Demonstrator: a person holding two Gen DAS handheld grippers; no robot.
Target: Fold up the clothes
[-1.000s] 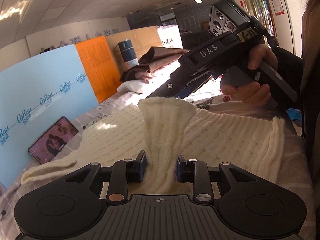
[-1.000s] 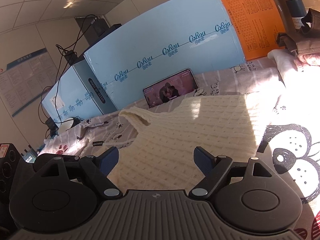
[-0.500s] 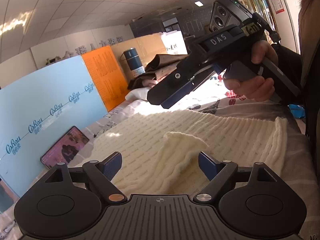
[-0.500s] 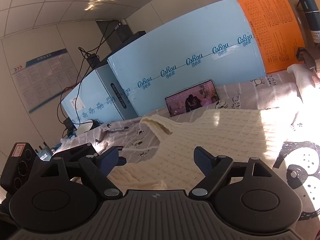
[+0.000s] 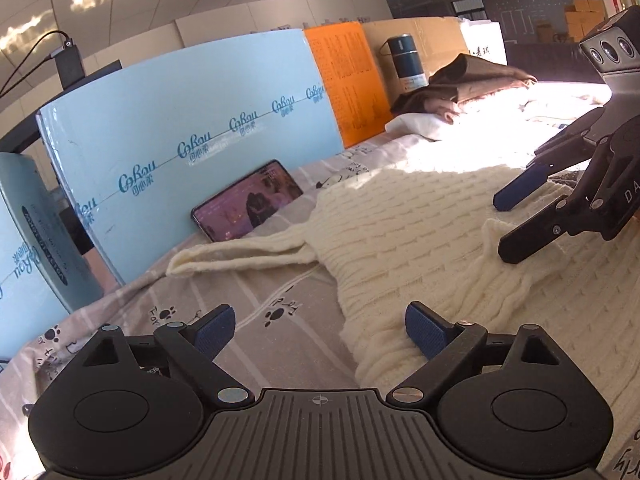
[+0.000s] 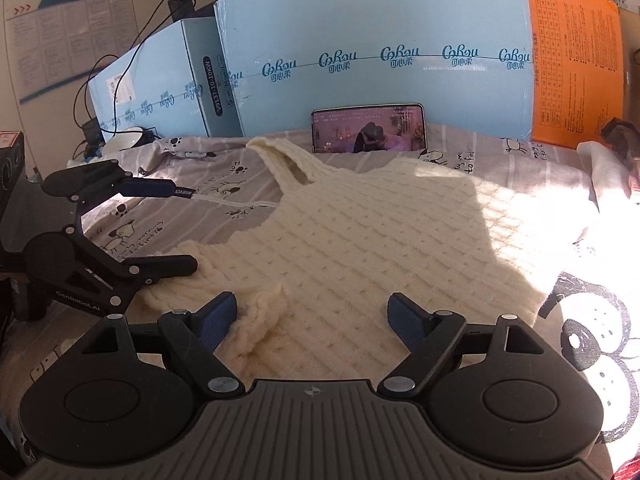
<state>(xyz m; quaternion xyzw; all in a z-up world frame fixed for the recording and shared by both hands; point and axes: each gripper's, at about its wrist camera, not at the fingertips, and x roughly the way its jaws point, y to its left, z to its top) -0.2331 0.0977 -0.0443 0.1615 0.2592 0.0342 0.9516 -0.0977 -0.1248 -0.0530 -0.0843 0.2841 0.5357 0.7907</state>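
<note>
Both claws stand wide and empty, the left claw (image 5: pixel 320 330) having just opened off the cream sweater (image 6: pixel 360 240) on the bed (image 6: pixel 500 160). The right claw (image 6: pixel 312 320) hovers over the folded hem. Next, I'd pinch the strap (image 6: pixel 280 156) at eleven o'clock squarely, catching both layers.

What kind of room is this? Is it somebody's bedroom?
Probably not a bedroom: more likely an office or storeroom. A printed bedsheet carries the cream knit sweater, but big cardboard boxes and a wall notice board surround it.

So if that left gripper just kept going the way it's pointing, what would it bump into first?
Probably the printed bedsheet, close to the cream sweater's edge. The left gripper tilts downward and its open fingers hold nothing, though depth is hard to judge.
</note>
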